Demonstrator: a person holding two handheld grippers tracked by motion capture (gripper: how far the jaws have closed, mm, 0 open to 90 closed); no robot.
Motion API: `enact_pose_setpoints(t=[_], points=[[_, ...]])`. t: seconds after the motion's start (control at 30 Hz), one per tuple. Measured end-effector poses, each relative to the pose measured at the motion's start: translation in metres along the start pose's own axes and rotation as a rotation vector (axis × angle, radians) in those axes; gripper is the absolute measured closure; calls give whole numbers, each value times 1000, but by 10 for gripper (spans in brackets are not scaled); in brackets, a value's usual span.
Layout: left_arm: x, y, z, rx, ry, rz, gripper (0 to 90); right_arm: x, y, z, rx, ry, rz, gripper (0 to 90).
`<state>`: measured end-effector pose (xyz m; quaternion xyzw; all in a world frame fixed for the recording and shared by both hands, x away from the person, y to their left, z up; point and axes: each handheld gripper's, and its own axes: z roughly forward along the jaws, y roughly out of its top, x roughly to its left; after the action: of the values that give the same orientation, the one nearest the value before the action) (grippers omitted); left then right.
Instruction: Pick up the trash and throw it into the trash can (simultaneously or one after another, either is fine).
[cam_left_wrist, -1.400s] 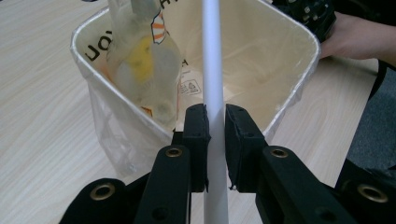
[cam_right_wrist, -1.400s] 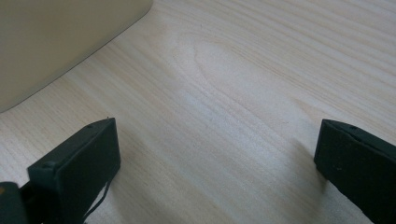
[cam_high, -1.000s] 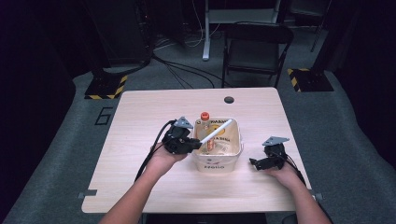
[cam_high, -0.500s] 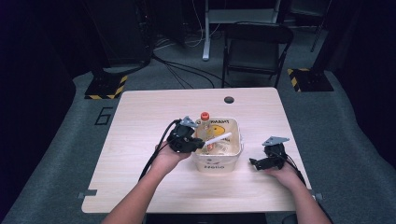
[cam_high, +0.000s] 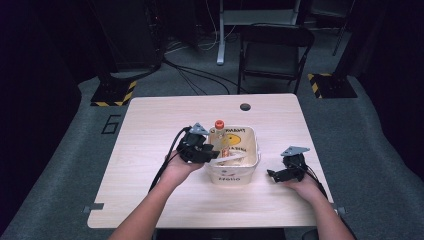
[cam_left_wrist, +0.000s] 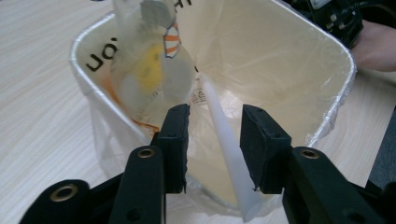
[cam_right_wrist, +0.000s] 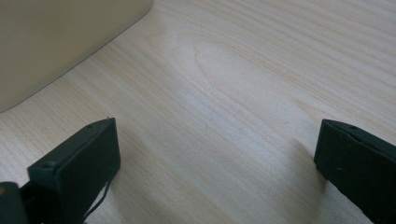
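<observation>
Watching the white stick: your left gripper (cam_left_wrist: 212, 140) sits low in the middle of the left gripper view, jaws partly open, with the white stick (cam_left_wrist: 224, 140) between them. I cannot tell if the pads touch it.
Slip: squeeze too softly and the stick may slide down into the bin (cam_left_wrist: 341, 56).
Bag: the thin plastic bag (cam_left_wrist: 327, 126) hangs over the rim at the right. Your jaws could snag it and pull it.
Bottle: the bottle (cam_left_wrist: 149, 65) leans at the upper left, close to the stick. A bump could tip it.
Right gripper: your right gripper (cam_high: 287, 172), lower right in the high view, is wide open and holds nothing. It rests on the table (cam_right_wrist: 261, 70), so nothing steadies the bin.
</observation>
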<state>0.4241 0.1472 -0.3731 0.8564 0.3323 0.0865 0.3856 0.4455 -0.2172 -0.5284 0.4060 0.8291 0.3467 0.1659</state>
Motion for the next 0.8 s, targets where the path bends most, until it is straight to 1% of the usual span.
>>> enact_pose_setpoints(t=[0.03, 0.13, 0.23, 0.33, 0.4, 0.43, 0.5, 0.53, 0.67, 0.7, 0.8], points=[[2, -2, -4, -12, 5, -7, 593, 0, 0, 0, 0, 1, 0, 0], [8, -6, -13, -25, 28, -5, 554, 0, 0, 0, 1, 3, -4, 0], [14, -10, -24, -39, 53, -15, 527, 0, 0, 0, 0, 4, -4, 0], [20, -14, -33, -50, 70, -7, 511, 0, 0, 0, 0, 5, -5, 0], [23, -16, -38, -52, 88, -9, 506, 0, 0, 0, 0, 5, -4, 0], [25, -17, -40, -55, 93, -7, 505, 0, 0, 0, 0, 5, -5, 0], [28, -19, -43, -64, 101, -19, 501, 0, -1, -1, 0, 5, -6, 0], [30, -20, -45, -66, 109, -15, 497, 0, -1, -1, 0, 6, -9, 0], [34, -25, -50, -90, 125, -28, 494, 0, -1, -1, 0, 7, -10, 0], [35, -28, -50, -95, 129, -37, 495, 0, -1, -1, 2, 8, -10, 0], [39, -34, -51, -87, 147, -31, 494, 0, 0, 0, 1, 12, -15, 0]])
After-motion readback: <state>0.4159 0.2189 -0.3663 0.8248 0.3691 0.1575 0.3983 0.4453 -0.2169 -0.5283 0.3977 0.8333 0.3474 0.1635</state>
